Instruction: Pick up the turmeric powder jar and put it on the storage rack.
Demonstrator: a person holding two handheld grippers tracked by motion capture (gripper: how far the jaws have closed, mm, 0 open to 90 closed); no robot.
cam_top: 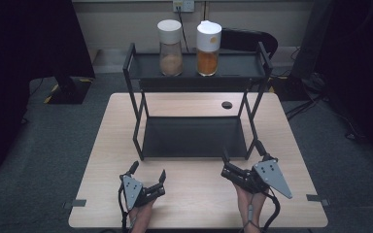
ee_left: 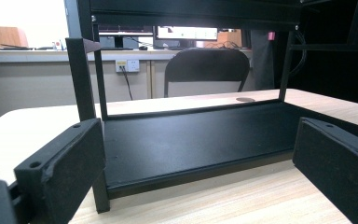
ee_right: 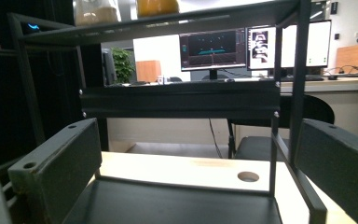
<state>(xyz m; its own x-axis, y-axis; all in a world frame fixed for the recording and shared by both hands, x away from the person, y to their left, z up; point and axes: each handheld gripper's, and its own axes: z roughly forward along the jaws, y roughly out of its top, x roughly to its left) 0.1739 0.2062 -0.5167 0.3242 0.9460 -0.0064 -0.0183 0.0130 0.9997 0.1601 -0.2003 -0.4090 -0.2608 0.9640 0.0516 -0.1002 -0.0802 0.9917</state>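
Two jars (cam_top: 189, 47) stand beyond my tongs on the rack's (cam_top: 131, 92) top shelf. Left tongs (cam_top: 148, 180) and right tongs (cam_top: 243, 162) rest released on the surface (cam_top: 102, 194). I judge the jars rigid, slippery, breakable; I'd grip their bodies below the lids.

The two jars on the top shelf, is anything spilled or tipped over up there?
No, nothing stands out. The tan jar and the orange jar both stand upright with lids on, side by side on the rack. Nothing is spilled.
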